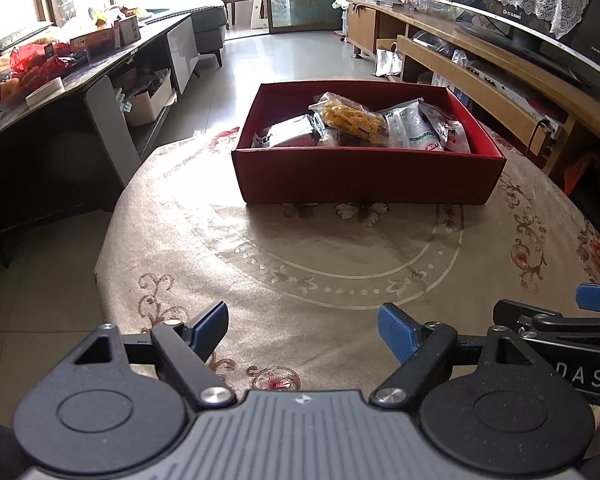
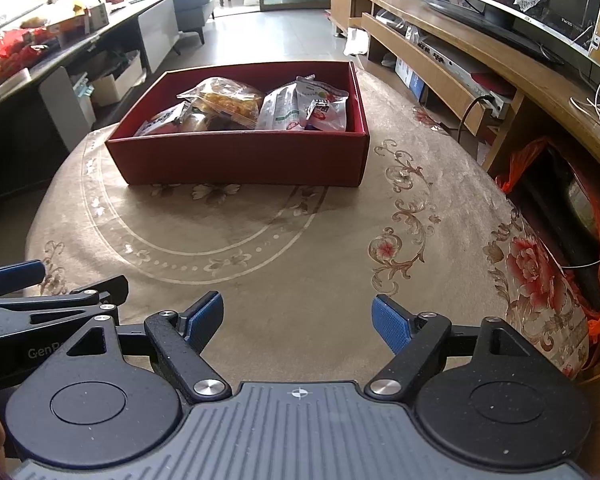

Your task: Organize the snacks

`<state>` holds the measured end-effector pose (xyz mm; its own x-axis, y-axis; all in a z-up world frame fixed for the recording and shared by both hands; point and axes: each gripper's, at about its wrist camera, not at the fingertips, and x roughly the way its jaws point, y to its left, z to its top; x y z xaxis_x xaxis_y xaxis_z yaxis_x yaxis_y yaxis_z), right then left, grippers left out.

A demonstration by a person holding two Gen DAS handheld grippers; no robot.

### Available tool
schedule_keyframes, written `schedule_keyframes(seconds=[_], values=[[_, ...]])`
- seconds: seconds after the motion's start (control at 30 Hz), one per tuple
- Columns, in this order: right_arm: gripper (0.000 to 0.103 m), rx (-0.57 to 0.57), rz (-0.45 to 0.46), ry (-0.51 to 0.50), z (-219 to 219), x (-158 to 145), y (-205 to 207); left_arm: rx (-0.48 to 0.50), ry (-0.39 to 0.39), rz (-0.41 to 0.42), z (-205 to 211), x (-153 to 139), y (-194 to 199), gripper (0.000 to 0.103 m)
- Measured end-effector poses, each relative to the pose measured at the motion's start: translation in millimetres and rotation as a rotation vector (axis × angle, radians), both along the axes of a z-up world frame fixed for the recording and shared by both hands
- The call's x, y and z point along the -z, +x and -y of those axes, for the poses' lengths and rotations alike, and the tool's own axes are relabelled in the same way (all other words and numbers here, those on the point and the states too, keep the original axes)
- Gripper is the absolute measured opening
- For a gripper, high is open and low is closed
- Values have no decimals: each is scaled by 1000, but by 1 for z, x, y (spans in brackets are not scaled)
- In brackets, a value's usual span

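The snacks [image 1: 356, 122] are lying piled in the red box [image 1: 364, 176], which is sitting on the counter [image 1: 300, 248] toward its far side, well apart from both grippers. The packets are slippery and heaped loosely — any reach into the box risks pinching two at once, or nudging the light box across the cloth. The left gripper [image 1: 302, 332] is hanging with its fingers [image 1: 210, 330] spread wide, holding and touching nothing; the right gripper [image 2: 298, 322] is doing the same — fingers [image 2: 392, 324] wide apart, empty, above bare cloth.
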<state>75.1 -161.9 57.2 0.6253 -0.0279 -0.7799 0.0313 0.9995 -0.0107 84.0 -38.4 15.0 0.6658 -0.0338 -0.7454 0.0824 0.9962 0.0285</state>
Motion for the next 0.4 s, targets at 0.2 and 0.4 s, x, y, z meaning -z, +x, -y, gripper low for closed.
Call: schedule_keyframes(seconds=[0.2,0.4], values=[[86,0,1,1,0,-1,0,0,-1,13,-1,-3,-2,80],[86,5,1,4,0,-2,1,1,9,28,0,-6,-4,80]])
